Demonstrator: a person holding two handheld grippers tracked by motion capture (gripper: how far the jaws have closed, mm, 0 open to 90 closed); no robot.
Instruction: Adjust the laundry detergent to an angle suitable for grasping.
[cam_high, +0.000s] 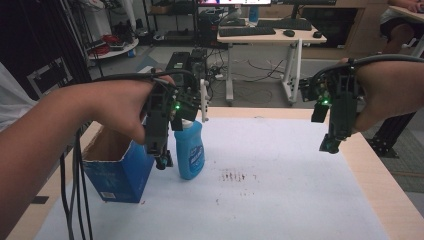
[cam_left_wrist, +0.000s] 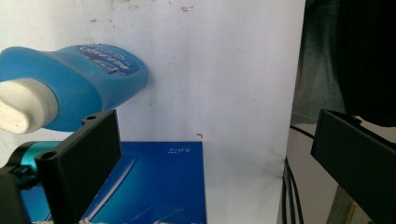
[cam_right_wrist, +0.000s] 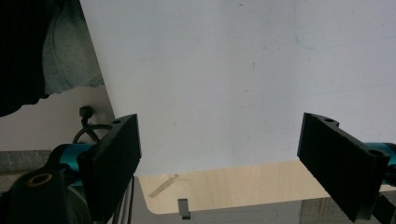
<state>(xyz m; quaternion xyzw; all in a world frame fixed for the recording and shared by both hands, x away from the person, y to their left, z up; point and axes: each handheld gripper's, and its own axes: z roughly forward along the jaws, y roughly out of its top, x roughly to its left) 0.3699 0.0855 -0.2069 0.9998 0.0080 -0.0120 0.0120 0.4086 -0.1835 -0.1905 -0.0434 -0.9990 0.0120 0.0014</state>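
White sheet (cam_high: 280, 200) bears blue bottle (cam_high: 190, 150), box (cam_high: 117, 167).

Left tool (cam_high: 164, 162), right tool (cam_high: 330, 145): raised, jaws apart.

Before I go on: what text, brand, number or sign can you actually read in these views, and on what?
"5.0 FS", roughly, upside down and uncertain: small white print on the blue box, left gripper view.
Blue bottle: its label carries white lettering in the high view and the left gripper view, too blurred to read.
Blue box's front panel in the high view: small white label, too small to read.
White sheet: reddish marks, no lettering.
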